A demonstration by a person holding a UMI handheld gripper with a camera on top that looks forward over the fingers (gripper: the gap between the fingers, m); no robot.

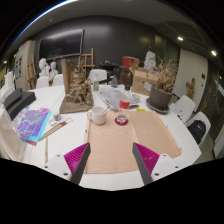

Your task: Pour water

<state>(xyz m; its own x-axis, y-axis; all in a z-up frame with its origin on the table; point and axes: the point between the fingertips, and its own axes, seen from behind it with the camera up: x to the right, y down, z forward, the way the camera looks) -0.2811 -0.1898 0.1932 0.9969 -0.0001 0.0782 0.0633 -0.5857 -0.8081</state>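
Open lane ahead over the brown mat, clutter closing it at the far end.

I see my gripper [111, 165] with jaws spread above the bare brown mat [125, 140] on the bench [180, 150]; nothing lies between them. Beyond stand a white cup [99, 115], a red-topped container [124, 103] and a round dish [121, 120]. Colourful papers [35, 124] crowd the left, and a wooden piece [76, 92], I think, blocks further back.
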